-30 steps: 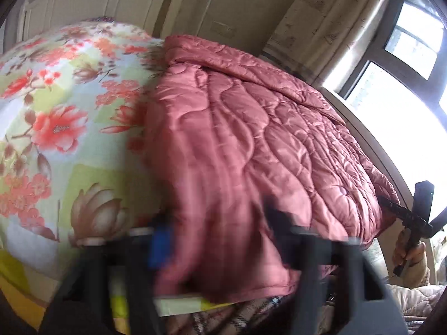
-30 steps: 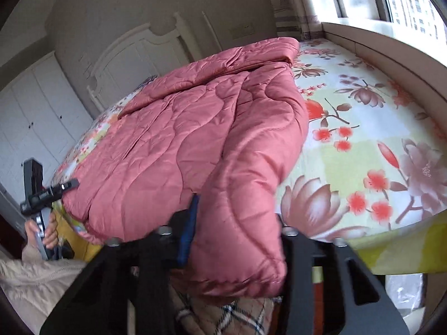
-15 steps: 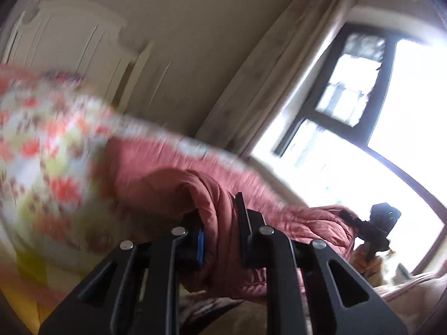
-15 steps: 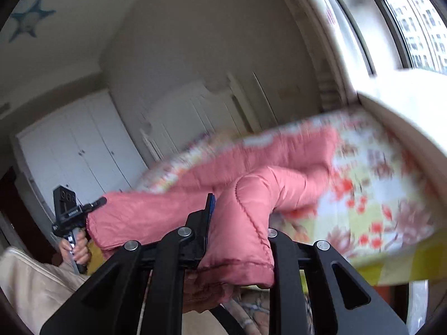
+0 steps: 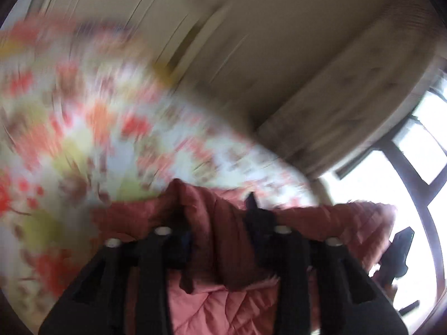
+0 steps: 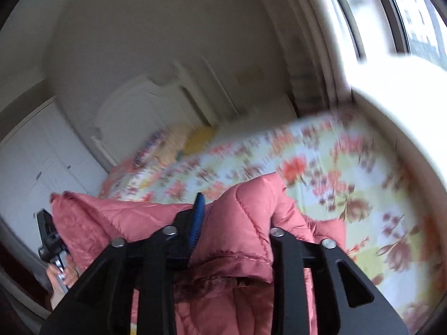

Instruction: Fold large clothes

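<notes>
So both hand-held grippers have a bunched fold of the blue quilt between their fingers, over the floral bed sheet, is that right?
Not quite: the quilt is pink, not blue, as the right wrist view shows. The rest holds: the left hand-held gripper and right hand-held gripper each have a bunched fold between their fingers, over the floral bed sheet.

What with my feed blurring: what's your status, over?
Left gripper, right gripper: jaws just opening, quilt bunched between both; left grip unclear in blur. Quilt edge up over the bed. Nothing in the way.
</notes>
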Motion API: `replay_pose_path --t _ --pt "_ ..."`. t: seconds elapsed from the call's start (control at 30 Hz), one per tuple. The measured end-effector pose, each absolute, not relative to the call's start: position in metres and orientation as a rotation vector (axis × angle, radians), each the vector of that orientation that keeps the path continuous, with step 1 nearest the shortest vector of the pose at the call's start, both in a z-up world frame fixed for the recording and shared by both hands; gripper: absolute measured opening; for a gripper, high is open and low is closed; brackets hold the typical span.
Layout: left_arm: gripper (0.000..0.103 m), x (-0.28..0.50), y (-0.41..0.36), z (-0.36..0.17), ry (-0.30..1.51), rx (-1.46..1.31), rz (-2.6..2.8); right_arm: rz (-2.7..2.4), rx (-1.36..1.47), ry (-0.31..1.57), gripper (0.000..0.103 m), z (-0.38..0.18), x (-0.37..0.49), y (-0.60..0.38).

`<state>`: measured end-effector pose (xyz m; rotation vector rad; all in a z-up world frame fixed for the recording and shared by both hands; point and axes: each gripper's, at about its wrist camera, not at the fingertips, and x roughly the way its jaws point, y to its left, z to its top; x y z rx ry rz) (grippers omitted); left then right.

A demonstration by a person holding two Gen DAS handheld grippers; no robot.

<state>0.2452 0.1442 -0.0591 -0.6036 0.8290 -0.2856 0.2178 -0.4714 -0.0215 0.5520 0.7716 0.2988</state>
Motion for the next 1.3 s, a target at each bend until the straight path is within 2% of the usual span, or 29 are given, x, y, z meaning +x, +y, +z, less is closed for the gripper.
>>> replay_pose_path --t 0.03,0.07,0.13,0.17,0.2,0.23,0.27,0.33,0.43,0.63,0.67,0.7,0.73,0.77,0.8,0.9,0.97,1.03,1.1,1.2,1.23,1.27,1.3 --pt "0.057 0.258 0.146 -0.076 0.884 -0.634 -0.258 0.280 0.655 0.870 0.066 -0.052 0.239 -0.478" --pt "0.058 0.270 0.150 -0.093 0.928 -0.672 -0.225 0.267 0.707 0.895 0.073 -0.070 0.246 -0.483" --pt "0.058 0.273 0.165 -0.112 0.890 -0.745 -0.194 0.308 0.755 0.844 0.075 -0.084 0.245 -0.493" --pt "0.058 0.270 0.172 -0.112 0.858 -0.770 -0.203 0.322 0.759 0.816 0.080 -0.083 0.242 -0.498" --pt "0.067 0.267 0.182 -0.108 0.822 -0.779 -0.198 0.330 0.754 0.777 0.082 -0.077 0.238 -0.507" --pt "0.085 0.263 0.187 -0.101 0.799 -0.751 -0.154 0.322 0.739 0.752 0.083 -0.071 0.234 -0.513" --pt "0.090 0.260 0.193 -0.091 0.764 -0.702 -0.082 0.290 0.695 0.714 0.083 -0.061 0.228 -0.522" --pt "0.093 0.253 0.200 -0.070 0.683 -0.601 -0.003 0.221 0.604 0.665 0.083 -0.047 0.223 -0.533" --pt "0.094 0.262 0.191 -0.056 0.711 -0.496 -0.108 0.207 0.476 0.658 0.083 -0.031 0.226 -0.533" --pt "0.096 0.296 0.145 -0.095 0.880 -0.337 -0.177 0.161 0.257 0.839 0.083 -0.066 0.253 -0.496" --pt "0.092 0.298 0.143 -0.107 0.914 -0.347 -0.190 0.173 0.246 0.875 0.082 -0.080 0.259 -0.492" --pt "0.068 0.299 0.143 -0.113 0.920 -0.358 -0.205 0.200 0.237 0.892 0.076 -0.091 0.261 -0.488" --pt "0.045 0.298 0.144 -0.116 0.921 -0.366 -0.220 0.218 0.229 0.889 0.049 -0.095 0.258 -0.488" --pt "0.016 0.293 0.144 -0.116 0.916 -0.374 -0.241 0.216 0.213 0.864 0.021 -0.093 0.253 -0.488" --pt "0.010 0.285 0.146 -0.111 0.884 -0.377 -0.257 0.212 0.207 0.836 0.018 -0.088 0.248 -0.488" --pt "0.008 0.262 0.145 -0.084 0.761 -0.352 -0.311 0.249 0.204 0.696 0.014 -0.054 0.220 -0.490" --pt "0.008 0.259 0.147 -0.077 0.746 -0.366 -0.330 0.252 0.229 0.666 0.014 -0.047 0.215 -0.494" --pt "0.008 0.271 0.154 -0.089 0.785 -0.402 -0.320 0.224 0.238 0.711 0.014 -0.059 0.224 -0.498" --pt "0.009 0.289 0.159 -0.118 0.863 -0.446 -0.300 0.181 0.241 0.820 0.014 -0.095 0.249 -0.502" --pt "0.016 0.304 0.161 -0.149 0.957 -0.495 -0.272 0.159 0.249 0.910 0.015 -0.130 0.262 -0.504" --pt "0.028 0.303 0.162 -0.145 0.953 -0.483 -0.257 0.143 0.245 0.903 0.022 -0.125 0.258 -0.506" --pt "0.042 0.301 0.162 -0.139 0.952 -0.444 -0.214 0.116 0.230 0.898 0.038 -0.116 0.253 -0.508" --pt "0.073 0.296 0.161 -0.127 0.944 -0.359 -0.107 0.084 0.210 0.886 0.049 -0.105 0.248 -0.510"
